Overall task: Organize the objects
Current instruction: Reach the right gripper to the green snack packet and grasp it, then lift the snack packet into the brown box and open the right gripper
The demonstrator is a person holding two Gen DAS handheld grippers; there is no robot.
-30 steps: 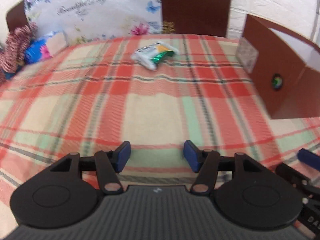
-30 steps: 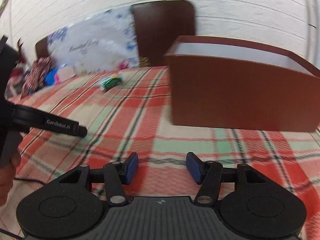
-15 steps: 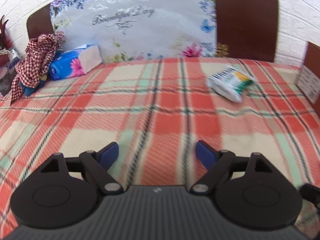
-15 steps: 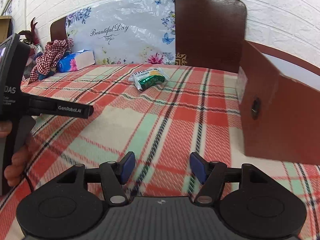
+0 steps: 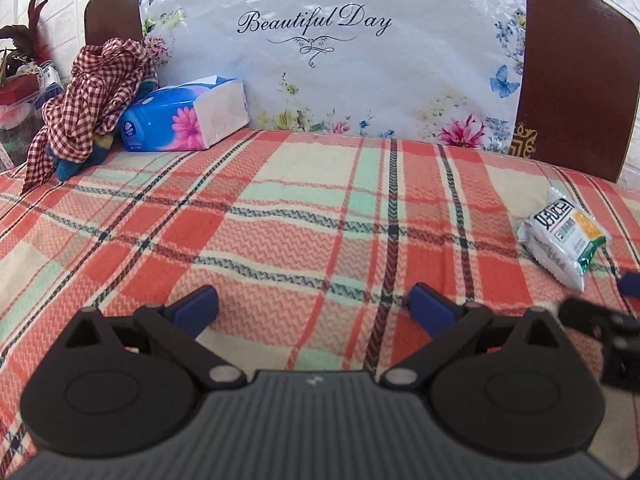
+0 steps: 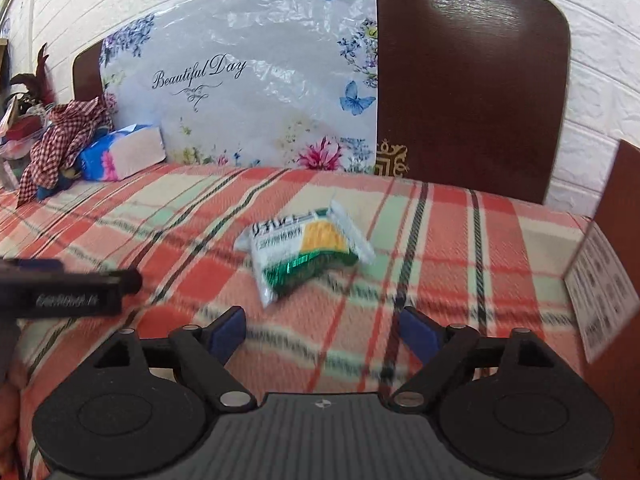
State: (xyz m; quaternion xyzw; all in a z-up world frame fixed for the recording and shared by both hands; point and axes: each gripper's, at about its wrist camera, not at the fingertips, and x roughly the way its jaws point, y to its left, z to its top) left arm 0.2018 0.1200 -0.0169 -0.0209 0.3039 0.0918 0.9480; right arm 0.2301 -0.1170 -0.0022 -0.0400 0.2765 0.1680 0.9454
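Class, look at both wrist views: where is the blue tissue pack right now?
The blue tissue pack lies at the far left of the plaid blanket, against the floral headboard cover, with the red checked cloth draped beside it on its left.

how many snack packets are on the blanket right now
1. The snack packet lies flat on the plaid blanket, just ahead of the open right gripper. More could be hidden inside the brown box.
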